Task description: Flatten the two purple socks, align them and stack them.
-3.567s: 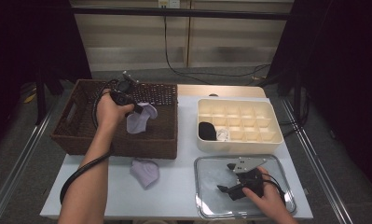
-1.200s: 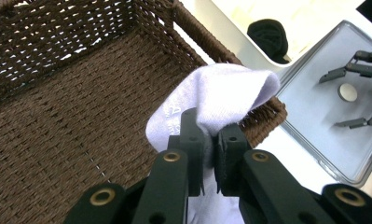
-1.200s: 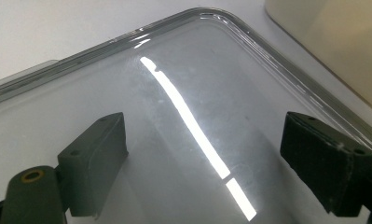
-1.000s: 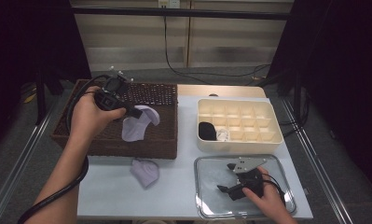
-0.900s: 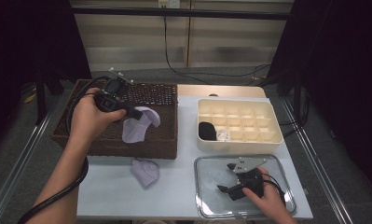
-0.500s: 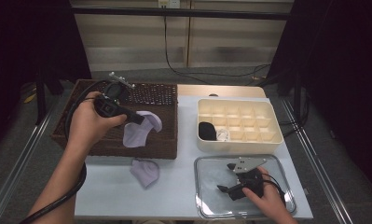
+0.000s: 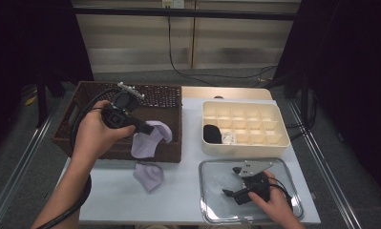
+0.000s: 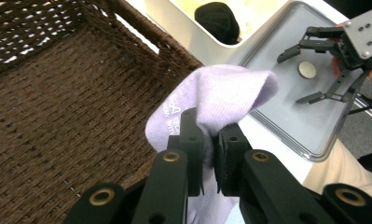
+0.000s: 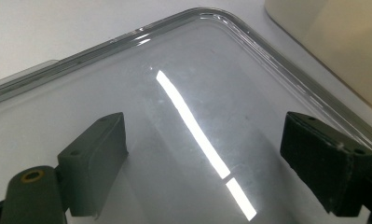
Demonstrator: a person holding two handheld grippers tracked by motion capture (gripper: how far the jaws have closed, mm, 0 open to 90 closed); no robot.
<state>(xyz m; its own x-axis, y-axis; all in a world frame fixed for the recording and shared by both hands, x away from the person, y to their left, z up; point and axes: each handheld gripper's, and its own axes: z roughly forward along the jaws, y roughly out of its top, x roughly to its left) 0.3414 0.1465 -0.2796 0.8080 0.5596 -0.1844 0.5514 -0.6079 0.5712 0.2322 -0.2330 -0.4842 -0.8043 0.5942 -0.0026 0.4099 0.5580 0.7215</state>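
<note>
Left hand (image 7: 95, 136): reaches in from the lower left over the front of the basket (image 7: 78, 129), forearm slanting up from the counter's near edge, wrist bent so the gripper points to the right.
Left gripper (image 8: 210, 140): jaws clenched on a lilac sock (image 8: 221, 93), pinching a fold of it.
Sock: hangs from the jaws over the basket's front right corner, its lower part draped against the basket's front wall in the high view.
Second sock (image 7: 148, 175): lilac, lies flat on the counter (image 7: 178, 200) just in front of the basket.
Right hand (image 7: 276, 202): rests low over the clear tray (image 7: 212, 210) at the counter's near right.
Right gripper (image 9: 204, 161): jaws released and wide apart, nothing between them, pointing left across the tray.
Bin (image 7: 274, 143): cream, divided, behind the tray; a black bundle (image 7: 212, 133) sits in its near left compartment.
</note>
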